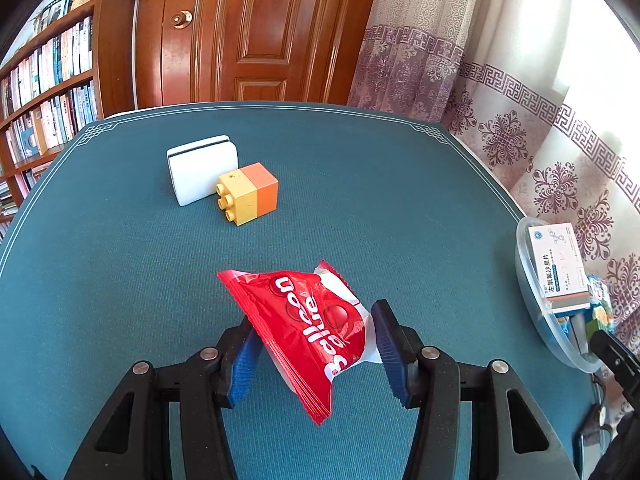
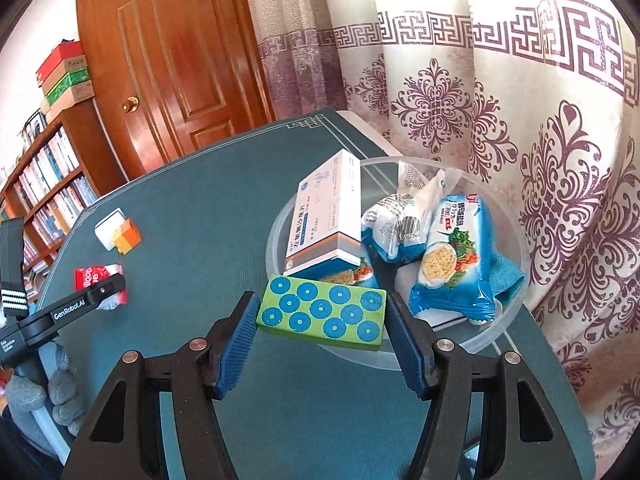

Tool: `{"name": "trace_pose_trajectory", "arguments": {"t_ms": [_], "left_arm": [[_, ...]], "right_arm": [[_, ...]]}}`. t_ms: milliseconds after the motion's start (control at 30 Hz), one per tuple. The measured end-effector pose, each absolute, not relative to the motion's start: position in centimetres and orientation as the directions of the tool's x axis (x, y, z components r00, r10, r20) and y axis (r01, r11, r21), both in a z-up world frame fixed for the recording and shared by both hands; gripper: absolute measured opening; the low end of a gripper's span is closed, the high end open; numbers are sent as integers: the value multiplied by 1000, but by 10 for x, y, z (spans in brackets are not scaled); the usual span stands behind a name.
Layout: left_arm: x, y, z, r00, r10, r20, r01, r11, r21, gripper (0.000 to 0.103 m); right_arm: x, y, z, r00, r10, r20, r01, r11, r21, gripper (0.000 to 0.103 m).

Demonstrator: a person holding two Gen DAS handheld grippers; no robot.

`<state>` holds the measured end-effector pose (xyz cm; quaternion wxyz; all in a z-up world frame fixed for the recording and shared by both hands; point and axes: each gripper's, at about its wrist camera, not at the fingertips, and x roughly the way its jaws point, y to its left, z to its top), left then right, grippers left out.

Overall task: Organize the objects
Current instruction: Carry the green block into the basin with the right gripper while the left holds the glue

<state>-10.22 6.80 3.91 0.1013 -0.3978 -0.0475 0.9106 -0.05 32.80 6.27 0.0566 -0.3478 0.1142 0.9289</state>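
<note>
Sorting seems partly done: the clear bowl (image 2: 508, 320) already holds a medicine box (image 2: 328, 216) and cracker packets (image 2: 452, 256). The right claw (image 2: 320, 344) pinches a green block (image 2: 324, 312) at the bowl's rim, the left claw (image 1: 316, 348) pinches a red candy packet (image 1: 308, 320) over the worktop (image 1: 120, 280); a white sponge (image 1: 196, 168) and a yellow-orange brick (image 1: 248, 196) remain there.

Home study/living rm: bookshelf (image 1: 48, 92), wood door (image 1: 256, 32), patterned curtains (image 2: 500, 112).

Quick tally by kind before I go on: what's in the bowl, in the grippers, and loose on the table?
In the clear bowl:
Medicine box: 1
Blue cracker packs: 2 visible
White-blue packets: 2
Held:
Red snack packet, left gripper: 1
Green dotted block, right gripper: 1
On table:
White block: 1
Yellow-orange brick: 1
Total: 9
</note>
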Motion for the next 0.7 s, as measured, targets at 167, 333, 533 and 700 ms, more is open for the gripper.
{"name": "trace_pose_trajectory", "arguments": {"t_ms": [167, 333, 533, 700], "left_arm": [[-102, 72, 39, -657, 234, -717, -164, -972, -167, 56], [-99, 78, 38, -646, 258, -719, -187, -966, -179, 56], [-94, 84, 38, -642, 269, -718, -212, -962, -171, 56], [-90, 92, 37, -637, 276, -720, -237, -959, -159, 56]], "right_arm": [[-7, 331, 55, -741, 27, -670, -188, -967, 169, 65], [-16, 332, 49, -734, 29, -678, -189, -968, 163, 65], [-30, 335, 45, -731, 33, -681, -194, -968, 162, 65], [-39, 337, 43, -730, 34, -683, -197, -967, 162, 65]]}}
